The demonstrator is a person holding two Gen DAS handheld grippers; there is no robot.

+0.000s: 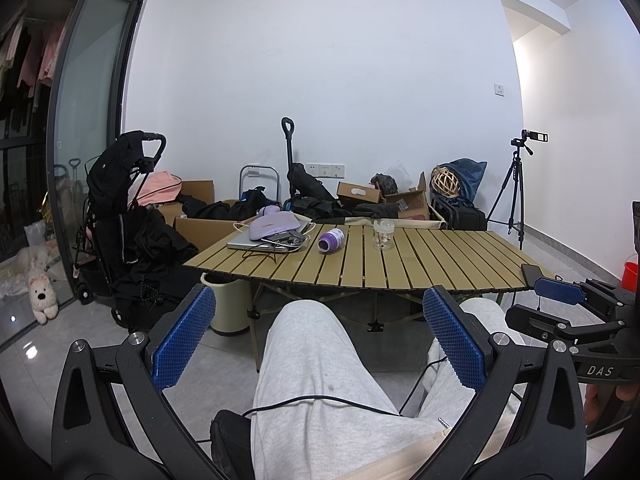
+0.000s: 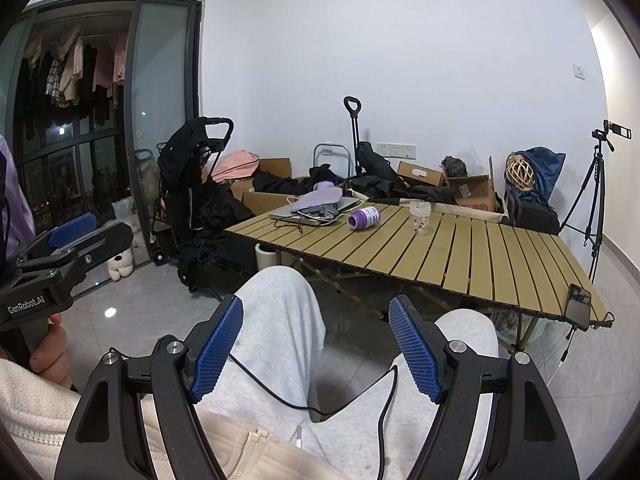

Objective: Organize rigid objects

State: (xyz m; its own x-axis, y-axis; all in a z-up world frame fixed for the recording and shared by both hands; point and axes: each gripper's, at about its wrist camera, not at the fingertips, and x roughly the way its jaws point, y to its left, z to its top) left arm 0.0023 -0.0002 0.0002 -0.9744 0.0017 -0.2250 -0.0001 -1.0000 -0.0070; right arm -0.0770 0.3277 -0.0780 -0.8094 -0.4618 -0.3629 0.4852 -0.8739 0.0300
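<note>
**A:** ok so what's actually on the desk point(image 1: 440, 264) right now? counting.

**B:** One purple bottle point(image 1: 331, 239) lying on its side, one clear glass jar point(image 1: 383, 235) standing upright just to the right of it, not touching. Back left corner there's one laptop point(image 1: 256, 242) with one lilac pouch point(image 1: 274, 225) stacked on top, plus some cables. And one black phone point(image 1: 532, 273) at the near right edge, well apart from everything else.

**A:** and the claws?

**B:** Two. Left claw point(image 1: 320, 340) is spread wide with nothing in it, blue pads point(image 1: 185, 338) either side of the person's knee. Right claw point(image 2: 316, 352) is the same, gaping open and empty, over the lap. Both are held low, short of the desk, so neither is touching the bottle or the jar.

**A:** you can see each one from the other camera too, right?

**B:** yeah, the right one pokes in at the right edge of the left wrist view, and the left one shows at the left edge of the right wrist view with a hand wrapped round the handle.

**A:** background stuff?

**B:** One stroller point(image 2: 192, 184) by the glass door, one tripod point(image 2: 592, 200) with a camera on top at the right, several cardboard boxes point(image 2: 472, 188) behind the desk (can't get an exact count under the black clothes), one plush dog point(image 1: 42, 298) on the floor, one red bucket point(image 1: 631, 272) at the far right.
</note>
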